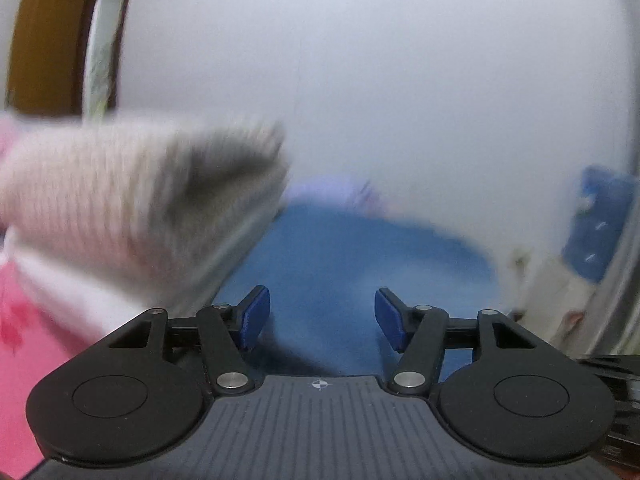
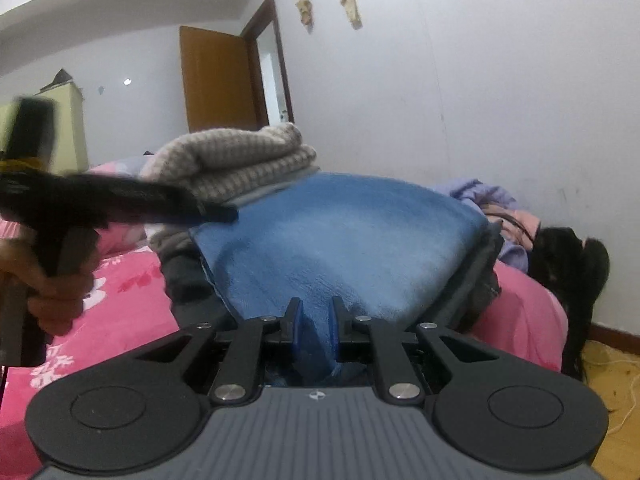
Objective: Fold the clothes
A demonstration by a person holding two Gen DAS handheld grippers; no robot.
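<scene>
A blue fleece garment lies spread over darker clothes on the pink bed. My right gripper is shut on a fold of its near edge, and the cloth bunches up between the blue pads. Seen from the right wrist view, my left gripper hangs at the garment's far left edge, held by a hand. The left wrist view is blurred. There the left gripper stands open above the blue garment, with nothing between its pads.
A folded stack of beige and grey knitwear sits behind the blue garment, also in the left wrist view as knitwear. Lilac clothing and a black garment lie at the bed's right end. A white wall stands behind, with an open door.
</scene>
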